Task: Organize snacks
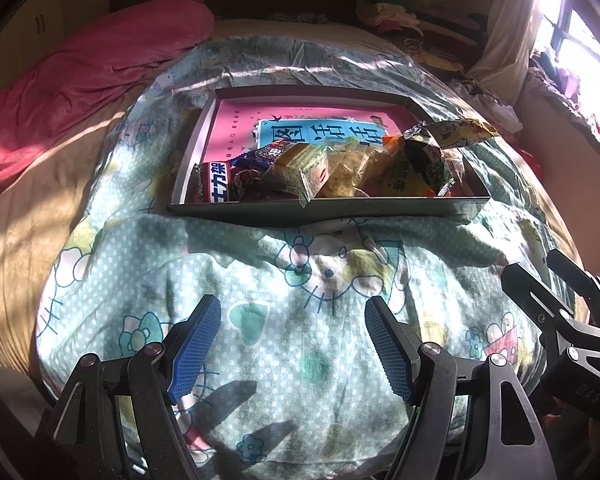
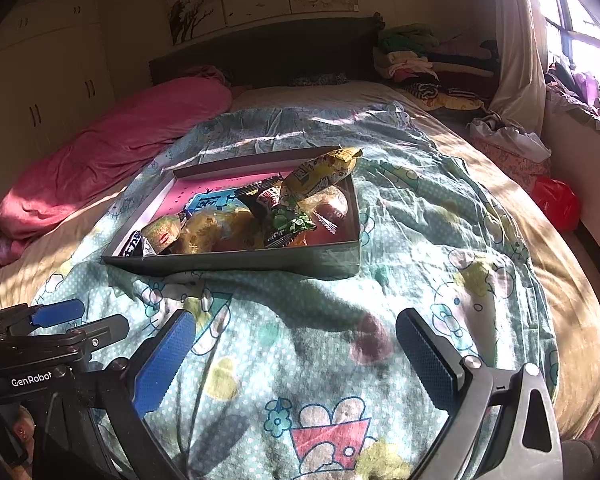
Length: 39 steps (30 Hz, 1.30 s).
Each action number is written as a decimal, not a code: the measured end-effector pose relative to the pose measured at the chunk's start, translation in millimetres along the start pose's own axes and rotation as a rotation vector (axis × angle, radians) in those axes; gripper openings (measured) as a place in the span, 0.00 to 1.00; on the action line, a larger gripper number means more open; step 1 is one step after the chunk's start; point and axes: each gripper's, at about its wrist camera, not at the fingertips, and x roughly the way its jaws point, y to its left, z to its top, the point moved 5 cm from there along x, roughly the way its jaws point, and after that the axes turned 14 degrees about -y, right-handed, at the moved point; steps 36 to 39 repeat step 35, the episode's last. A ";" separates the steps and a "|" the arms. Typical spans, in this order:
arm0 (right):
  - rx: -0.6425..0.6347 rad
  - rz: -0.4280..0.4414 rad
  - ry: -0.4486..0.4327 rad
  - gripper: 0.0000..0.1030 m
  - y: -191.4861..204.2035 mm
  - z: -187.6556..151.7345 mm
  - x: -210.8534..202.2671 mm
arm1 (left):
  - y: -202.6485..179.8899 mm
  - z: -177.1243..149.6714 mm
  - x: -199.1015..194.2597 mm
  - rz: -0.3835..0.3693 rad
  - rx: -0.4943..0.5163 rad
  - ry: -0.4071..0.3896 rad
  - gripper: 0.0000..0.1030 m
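Up close, both grippers spread wide and carrying nothing: left gripper [image 1: 293, 344] and right gripper [image 2: 296, 354], ribbed blue pads on black plastic arms, hovering low over the soft, rumpled cartoon-print quilt [image 1: 300, 360], probably parked there between moves. Further out, a shallow grey cardboard box [image 2: 236, 262] sitting flat on the quilt with the snacks [image 1: 340, 164] all heaped inside on a pink book [image 1: 236, 120], so pretty much gathered already, crinkly glossy wrappers, one long yellow packet [image 2: 324, 174] poking up over the rim. Way back, a plush pink blanket [image 2: 112, 148] bunched along the bed edge.
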 end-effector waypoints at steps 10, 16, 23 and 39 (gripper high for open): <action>-0.013 -0.002 -0.018 0.98 1.3 2.9 -2.4 | -0.6 0.3 -0.5 0.001 0.000 -0.002 0.74; -0.013 -0.003 -0.017 0.98 1.0 2.8 -2.6 | 0.5 1.2 -1.7 0.008 0.006 -0.004 0.74; -0.013 -0.004 -0.016 0.98 0.2 2.2 -1.9 | 0.5 1.5 -1.7 0.006 0.007 -0.004 0.74; 0.045 -0.051 -0.021 0.98 -29.1 3.6 12.3 | 21.1 27.0 1.4 -0.020 -0.061 -0.087 0.74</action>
